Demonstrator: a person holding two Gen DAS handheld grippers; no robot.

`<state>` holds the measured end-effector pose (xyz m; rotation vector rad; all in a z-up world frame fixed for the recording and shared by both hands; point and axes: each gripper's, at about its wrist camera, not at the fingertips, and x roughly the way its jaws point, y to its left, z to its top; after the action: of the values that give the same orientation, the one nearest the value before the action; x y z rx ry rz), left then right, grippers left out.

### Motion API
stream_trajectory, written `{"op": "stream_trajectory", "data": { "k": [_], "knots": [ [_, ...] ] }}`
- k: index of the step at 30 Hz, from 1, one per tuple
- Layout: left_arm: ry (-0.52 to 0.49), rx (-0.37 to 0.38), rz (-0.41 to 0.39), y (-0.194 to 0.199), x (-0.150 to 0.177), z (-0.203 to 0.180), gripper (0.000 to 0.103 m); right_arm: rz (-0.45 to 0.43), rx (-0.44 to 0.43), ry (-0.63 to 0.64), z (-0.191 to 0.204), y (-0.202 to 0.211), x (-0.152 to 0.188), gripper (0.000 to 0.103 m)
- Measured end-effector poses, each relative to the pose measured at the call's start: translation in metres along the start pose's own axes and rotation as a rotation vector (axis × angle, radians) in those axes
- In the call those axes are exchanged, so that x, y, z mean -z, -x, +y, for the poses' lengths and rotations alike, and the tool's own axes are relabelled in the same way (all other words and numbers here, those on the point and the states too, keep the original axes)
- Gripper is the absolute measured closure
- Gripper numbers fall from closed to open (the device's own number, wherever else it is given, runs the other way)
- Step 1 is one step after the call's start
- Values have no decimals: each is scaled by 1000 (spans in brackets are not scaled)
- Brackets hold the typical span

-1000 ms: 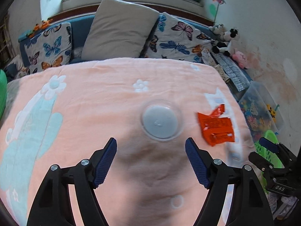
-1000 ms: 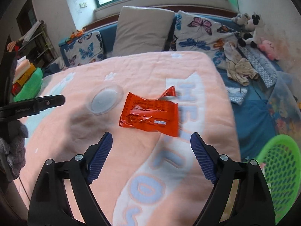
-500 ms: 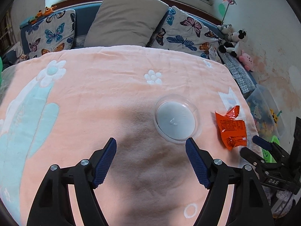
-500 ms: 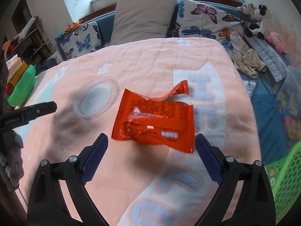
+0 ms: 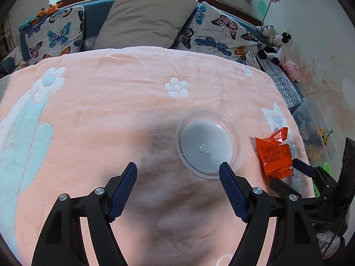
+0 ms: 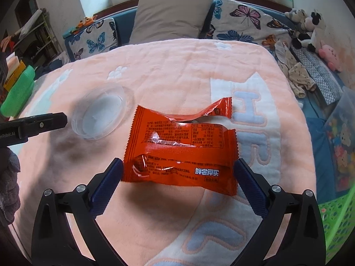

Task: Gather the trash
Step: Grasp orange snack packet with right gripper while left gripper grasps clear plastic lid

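An orange snack wrapper (image 6: 180, 146) lies on the pink blanket (image 6: 177, 66). My right gripper (image 6: 178, 173) is open, low over it, with the wrapper's near edge between the two blue pads. A clear plastic lid (image 6: 99, 116) lies to the wrapper's left. In the left wrist view the lid (image 5: 208, 141) sits just beyond my open left gripper (image 5: 178, 175), by its right fingertip, and the wrapper (image 5: 275, 155) is at the right with the right gripper (image 5: 290, 177) at it.
A green mesh basket (image 6: 332, 219) stands at the bed's lower right. Pillows (image 5: 144, 15) line the headboard. Soft toys (image 5: 277, 42) and a clear storage box (image 5: 315, 128) sit along the right wall. A green object (image 6: 17, 90) lies at the left.
My right gripper has moved forward and down so the wrapper now sits between its pads. My left gripper has shifted left and forward, so the lid is now by its right fingertip.
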<state>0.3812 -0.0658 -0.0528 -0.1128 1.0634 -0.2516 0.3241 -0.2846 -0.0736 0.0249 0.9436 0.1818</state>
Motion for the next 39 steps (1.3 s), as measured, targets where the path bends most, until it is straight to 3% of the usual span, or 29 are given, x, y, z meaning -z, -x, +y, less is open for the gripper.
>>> {"op": "stream_trajectory", "data": {
  "k": [10, 26, 39],
  "knots": [
    [1, 4, 12, -12, -4, -4, 29, -14, -50, 18, -1, -2, 2, 4],
    [-13, 11, 14, -20, -6, -9, 29, -2, 42, 149, 20, -17, 8, 4],
    [-4, 21, 23, -25, -9, -10, 29, 7, -17, 123, 16, -16, 7, 3]
  ]
}}
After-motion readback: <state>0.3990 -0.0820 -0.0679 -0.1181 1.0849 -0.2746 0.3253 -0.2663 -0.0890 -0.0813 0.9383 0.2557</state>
